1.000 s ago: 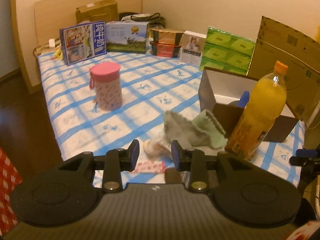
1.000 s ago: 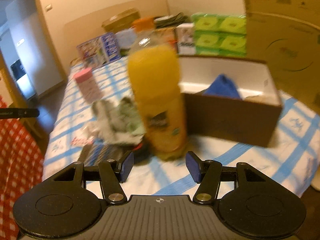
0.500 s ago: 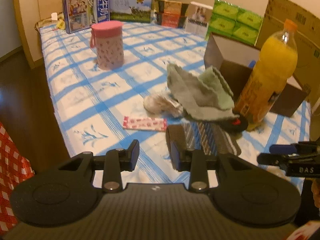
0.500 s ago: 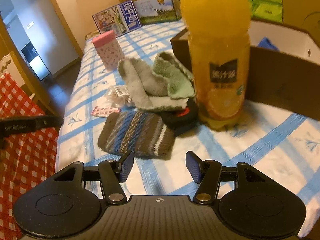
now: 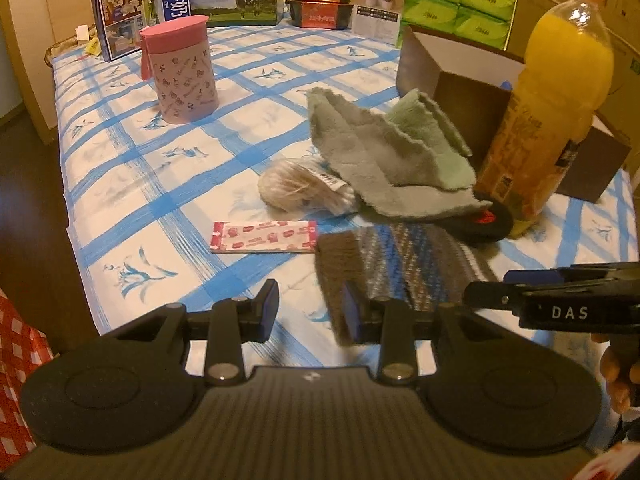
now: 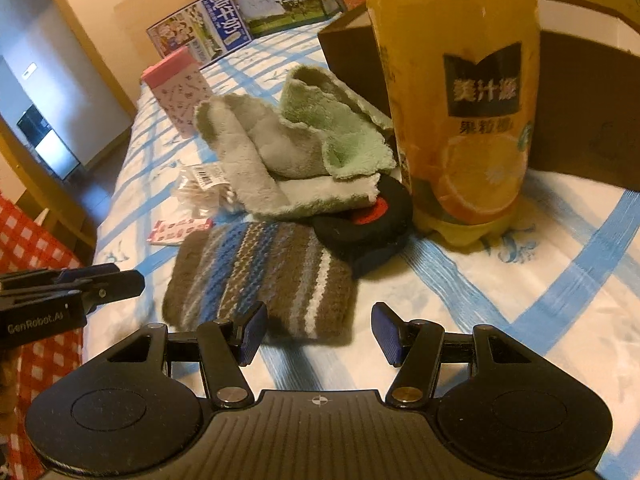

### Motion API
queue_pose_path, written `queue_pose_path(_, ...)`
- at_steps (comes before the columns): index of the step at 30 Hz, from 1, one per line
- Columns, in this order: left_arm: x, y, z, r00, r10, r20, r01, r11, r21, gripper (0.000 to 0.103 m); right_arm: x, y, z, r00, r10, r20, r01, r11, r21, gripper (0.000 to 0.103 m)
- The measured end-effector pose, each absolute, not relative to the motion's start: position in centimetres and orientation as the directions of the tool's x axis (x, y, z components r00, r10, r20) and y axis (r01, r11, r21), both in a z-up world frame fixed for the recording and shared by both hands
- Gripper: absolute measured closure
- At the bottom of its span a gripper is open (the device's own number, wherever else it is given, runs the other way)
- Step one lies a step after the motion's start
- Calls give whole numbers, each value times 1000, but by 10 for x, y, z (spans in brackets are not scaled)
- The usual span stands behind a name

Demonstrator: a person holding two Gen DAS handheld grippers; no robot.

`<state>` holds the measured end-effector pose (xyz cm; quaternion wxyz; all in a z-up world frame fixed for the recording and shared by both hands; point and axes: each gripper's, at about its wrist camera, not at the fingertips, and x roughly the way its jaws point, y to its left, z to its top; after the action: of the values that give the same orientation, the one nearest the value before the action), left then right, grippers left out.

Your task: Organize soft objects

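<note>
So both grippers hang over the near edge of the bed (image 5: 132,200), jaws spread and empty. The striped knit piece (image 6: 260,276) lies flat just ahead of the right gripper (image 6: 318,330), long axis running left-right across its jaws (left gripper (image 5: 310,308) only meets its corner). I'd say right is better placed. Behind it: grey-green towels (image 6: 296,148), then the cardboard box (image 5: 472,104).

An orange juice bottle (image 5: 556,108) stands beside a brown box (image 5: 460,96); a pink canister (image 5: 180,70) sits well apart.
</note>
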<state>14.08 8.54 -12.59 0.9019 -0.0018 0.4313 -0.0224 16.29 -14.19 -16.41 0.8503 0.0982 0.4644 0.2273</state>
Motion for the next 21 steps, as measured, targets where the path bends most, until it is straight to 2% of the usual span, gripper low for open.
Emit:
queue_pose_path(11, 160, 115, -141, 650, -14, -760, 90, 994, 59, 69, 173, -122, -181, 486, 461, -742, -278, 887, 368, 45)
queue_pose_path(21, 211, 131, -164, 647, -107, -755, 297, 947, 120, 51, 180, -117, -181, 498, 437, -749, -271, 899, 344, 45)
